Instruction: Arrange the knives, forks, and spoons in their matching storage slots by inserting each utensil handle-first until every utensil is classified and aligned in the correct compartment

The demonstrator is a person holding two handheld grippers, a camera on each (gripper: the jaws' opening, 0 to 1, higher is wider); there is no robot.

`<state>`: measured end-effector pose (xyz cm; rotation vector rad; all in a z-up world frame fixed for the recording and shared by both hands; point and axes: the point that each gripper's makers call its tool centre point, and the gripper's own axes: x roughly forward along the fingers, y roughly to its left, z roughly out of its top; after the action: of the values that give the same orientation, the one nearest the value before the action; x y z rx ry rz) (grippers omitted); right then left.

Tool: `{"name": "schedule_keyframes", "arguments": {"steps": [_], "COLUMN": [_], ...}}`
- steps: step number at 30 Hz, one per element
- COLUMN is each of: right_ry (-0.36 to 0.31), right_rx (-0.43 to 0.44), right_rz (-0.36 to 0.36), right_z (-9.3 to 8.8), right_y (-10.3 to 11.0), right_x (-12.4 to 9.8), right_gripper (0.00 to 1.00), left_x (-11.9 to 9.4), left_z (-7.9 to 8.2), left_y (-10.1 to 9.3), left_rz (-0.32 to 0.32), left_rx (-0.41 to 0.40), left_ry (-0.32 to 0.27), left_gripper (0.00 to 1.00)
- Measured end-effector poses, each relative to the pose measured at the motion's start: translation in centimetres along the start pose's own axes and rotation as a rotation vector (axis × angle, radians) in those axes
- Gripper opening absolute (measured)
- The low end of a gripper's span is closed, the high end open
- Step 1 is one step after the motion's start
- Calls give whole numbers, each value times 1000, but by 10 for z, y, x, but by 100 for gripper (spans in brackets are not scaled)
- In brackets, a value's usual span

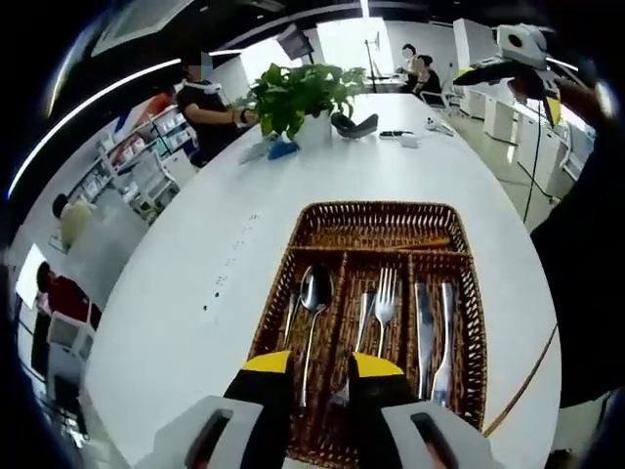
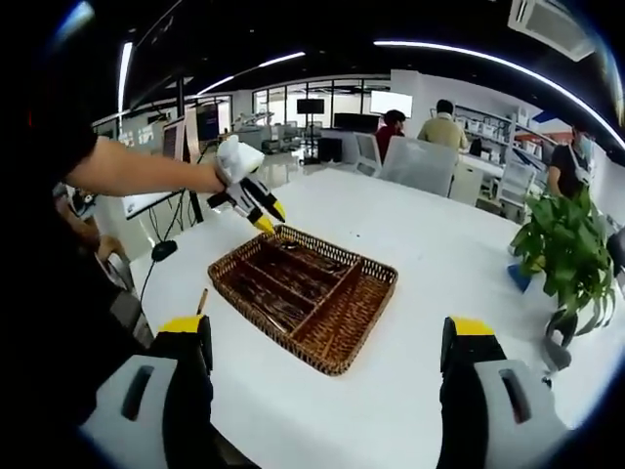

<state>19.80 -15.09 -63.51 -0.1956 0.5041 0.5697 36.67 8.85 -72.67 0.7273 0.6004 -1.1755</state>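
Note:
A brown wicker tray (image 1: 469, 293) lies on the white table (image 1: 186, 322), split into long slots with a cross slot at its far end. Spoons (image 1: 314, 291) lie in the left slot, forks (image 1: 386, 293) in the middle one and knives (image 1: 426, 327) in the right one. My left gripper (image 1: 322, 366) hovers over the tray's near end, jaws a little apart with nothing gripped. It also shows as the left gripper (image 2: 268, 216) above the tray's (image 2: 337, 357) far-left corner. My right gripper (image 2: 327, 332) stands wide open and empty in front of the tray; the right gripper (image 1: 518, 47) hangs high at the right.
A potted plant (image 1: 298, 93) stands further along the table, the same plant (image 2: 566, 244) sitting at the right edge. Small dark items (image 1: 354, 125) lie beyond it. A thin brown stick (image 2: 203, 300) rests by the table edge. People sit at desks around the room.

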Motion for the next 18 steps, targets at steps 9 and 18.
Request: {"name": "schedule_keyframes", "arguments": {"steps": [9, 18], "right_ry": [-36, -43], "right_rx": [-30, -30], "right_rz": [45, 46], "right_z": [17, 13], "right_y": [-2, -7], "right_x": [15, 10], "right_gripper": [99, 99], "left_x": [-51, -75], "left_z": [4, -13], "left_y": [-16, -68], "left_rz": [101, 123], "left_rx": [115, 32], "left_ry": [-14, -25], "left_gripper": [69, 98]}}
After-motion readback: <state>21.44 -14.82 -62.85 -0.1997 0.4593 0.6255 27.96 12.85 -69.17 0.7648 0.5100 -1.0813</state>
